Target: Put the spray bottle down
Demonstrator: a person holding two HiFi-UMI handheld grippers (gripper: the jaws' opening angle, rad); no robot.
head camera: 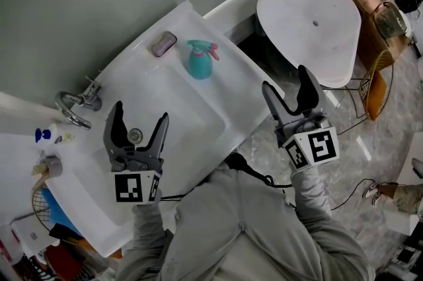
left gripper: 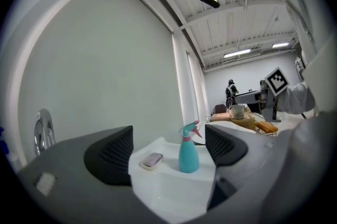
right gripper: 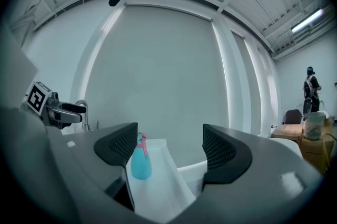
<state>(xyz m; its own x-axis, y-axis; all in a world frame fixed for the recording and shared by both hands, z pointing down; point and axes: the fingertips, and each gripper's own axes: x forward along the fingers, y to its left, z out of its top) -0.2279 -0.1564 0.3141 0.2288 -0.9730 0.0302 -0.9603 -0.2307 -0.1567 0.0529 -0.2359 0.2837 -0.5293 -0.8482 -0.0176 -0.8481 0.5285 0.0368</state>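
Observation:
A teal spray bottle [head camera: 200, 59] with a pink trigger stands upright on the white sink's [head camera: 218, 75] right ledge, beside a pink soap in a dish [head camera: 162, 43]. My left gripper [head camera: 140, 125] hovers over the basin, open and empty, well short of the spray bottle [left gripper: 188, 152]. My right gripper [head camera: 287, 88] is off the sink's right edge, open and empty. The right gripper view shows the spray bottle [right gripper: 140, 163] standing alone beyond the left jaw.
A chrome faucet [head camera: 74, 106] is at the sink's left end, a drain [head camera: 135, 135] in the basin. A white chair [head camera: 310, 25] stands to the right, with a wire basket [head camera: 373, 84] behind it. Clutter sits on the counter [head camera: 39, 160] at left.

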